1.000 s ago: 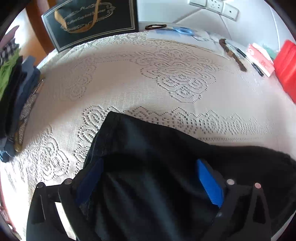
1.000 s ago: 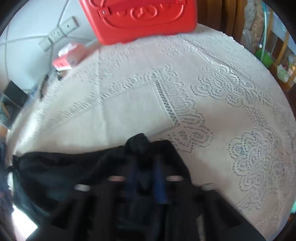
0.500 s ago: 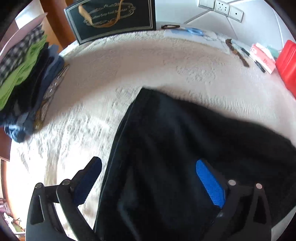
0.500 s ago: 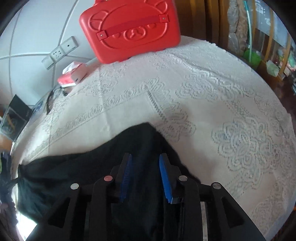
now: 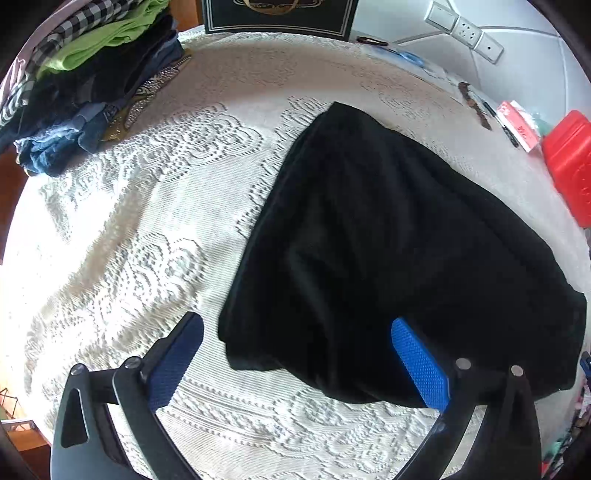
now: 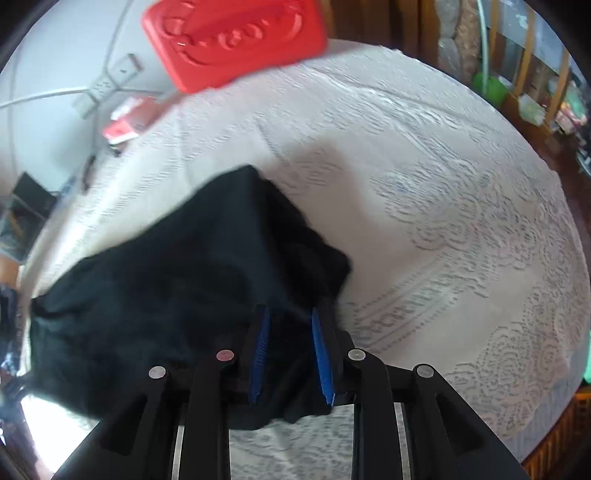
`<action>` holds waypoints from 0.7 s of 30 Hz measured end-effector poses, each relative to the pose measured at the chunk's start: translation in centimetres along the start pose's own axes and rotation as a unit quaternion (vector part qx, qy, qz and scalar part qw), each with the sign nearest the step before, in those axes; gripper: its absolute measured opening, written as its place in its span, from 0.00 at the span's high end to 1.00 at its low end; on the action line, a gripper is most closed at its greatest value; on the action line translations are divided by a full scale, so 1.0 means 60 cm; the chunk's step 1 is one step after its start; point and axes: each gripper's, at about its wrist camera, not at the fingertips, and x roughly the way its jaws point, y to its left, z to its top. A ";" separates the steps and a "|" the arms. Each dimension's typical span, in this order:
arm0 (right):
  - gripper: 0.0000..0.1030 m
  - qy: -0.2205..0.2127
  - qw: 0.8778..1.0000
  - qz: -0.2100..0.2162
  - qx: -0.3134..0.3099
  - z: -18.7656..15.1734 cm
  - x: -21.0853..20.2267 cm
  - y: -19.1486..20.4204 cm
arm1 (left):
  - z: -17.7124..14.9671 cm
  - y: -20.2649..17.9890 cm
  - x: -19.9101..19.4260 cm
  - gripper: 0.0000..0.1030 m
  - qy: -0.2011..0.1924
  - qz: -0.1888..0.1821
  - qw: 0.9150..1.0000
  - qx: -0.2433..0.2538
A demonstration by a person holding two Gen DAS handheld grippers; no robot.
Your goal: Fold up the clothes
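Tablecloth (image 5: 110, 240): one, white lace, covering the table in both views.

Garment (image 5: 388, 240): one, black, lying crumpled on the cloth near the table's middle. The left view shows nearly all of it; the right view shows one end only.

Case (image 6: 236, 40): one, red, at the far edge. The right view shows its embossed face; the left view only a corner.

Clothes stack (image 5: 92, 74): one pile, several pieces in green, check, black and blue. Left view only, upper left.

Dark box (image 5: 277, 14): one, gold print, standing at the far edge. Left view only.

Shelves (image 6: 535, 85): wooden, cluttered. Right view only.

Left gripper (image 5: 295, 350): jaws spread wide, holding nothing; the garment's near corner lies between the blue pads without touching them.

Right gripper (image 6: 291, 354): jaws narrow and closing, garment beneath and between them; pads stand apart, not pressing the fabric.

Small items by the wall: too small to count.
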 end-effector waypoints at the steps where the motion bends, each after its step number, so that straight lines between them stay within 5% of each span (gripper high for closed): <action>1: 0.76 0.001 1.000 0.013 -0.010 -0.003 0.001 0.012 | -0.007 -0.003 0.009 0.00 0.010 0.006 1.000 0.006; 3: 0.76 0.012 0.999 0.042 -0.025 -0.011 0.013 0.033 | -0.020 -0.005 0.024 0.00 0.024 0.022 0.999 0.013; 7: 0.78 0.051 0.998 0.036 -0.025 -0.035 0.049 0.031 | -0.035 -0.004 0.017 0.00 -0.009 0.029 0.999 0.031; 13: 0.77 0.046 0.995 0.083 0.026 -0.042 0.054 -0.006 | -0.048 0.007 0.009 0.00 -0.048 0.028 0.998 0.028; 15: 0.63 0.045 0.996 0.079 -0.005 -0.043 0.055 0.016 | -0.050 0.011 0.006 0.00 -0.054 0.031 0.998 0.019; 17: 0.34 0.054 0.993 0.090 -0.050 -0.042 0.061 0.041 | -0.051 0.006 -0.001 0.00 -0.028 0.028 0.999 -0.020; 21: 0.48 0.081 0.986 0.096 -0.111 -0.003 0.059 0.081 | -0.077 -0.059 -0.038 0.00 -0.026 -0.013 0.997 -0.071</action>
